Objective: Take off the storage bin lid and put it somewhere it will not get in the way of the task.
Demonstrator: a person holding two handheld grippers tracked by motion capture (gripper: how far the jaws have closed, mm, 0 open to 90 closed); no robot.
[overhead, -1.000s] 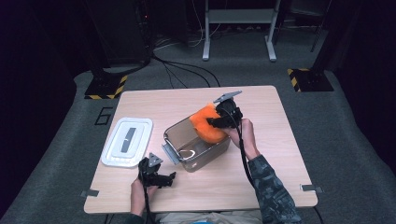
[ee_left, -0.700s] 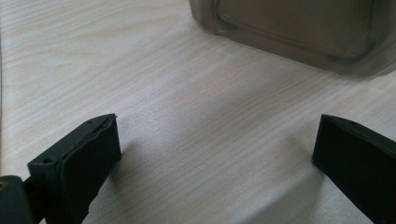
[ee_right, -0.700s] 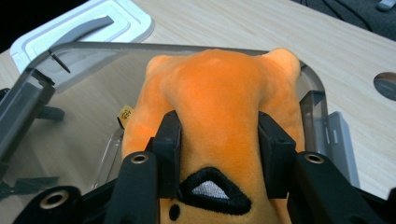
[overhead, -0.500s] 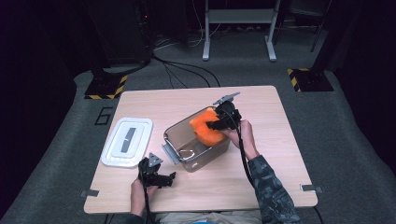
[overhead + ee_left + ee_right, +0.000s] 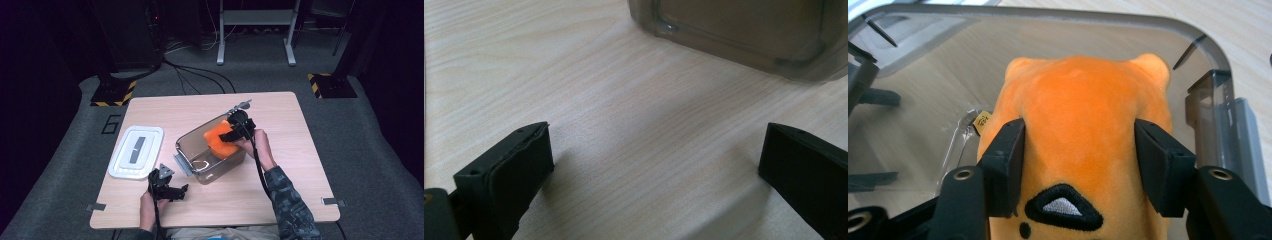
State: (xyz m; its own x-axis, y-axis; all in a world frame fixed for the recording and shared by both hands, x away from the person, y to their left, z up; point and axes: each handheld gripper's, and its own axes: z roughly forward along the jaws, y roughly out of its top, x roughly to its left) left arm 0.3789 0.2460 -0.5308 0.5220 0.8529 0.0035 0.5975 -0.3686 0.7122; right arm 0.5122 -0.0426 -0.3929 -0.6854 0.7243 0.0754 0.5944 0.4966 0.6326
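- The orange plush toy is cut off at the bottom of the right gripper view; its lower body is hidden.
- It lies lengthwise away from the right gripper, ears far, inside the clear bin.
- Bright orange fleece, with a black-and-white embroidered patch.
- The right gripper's jaws have just been opening and flank the toy; whether they press is unclear.
- The left gripper gapes wide over the table.

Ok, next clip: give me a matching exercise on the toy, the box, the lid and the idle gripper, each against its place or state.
Things:
1. orange plush toy
2. clear plastic storage box
3. white rectangular lid
4. left gripper

Places or states:
A. flat on the wooden table, left of the box
B. open over bare wood, holding nothing
C. between the right gripper's jaws, inside the box
D. mid-table, lid off

Pairs: 1-C, 2-D, 3-A, 4-B
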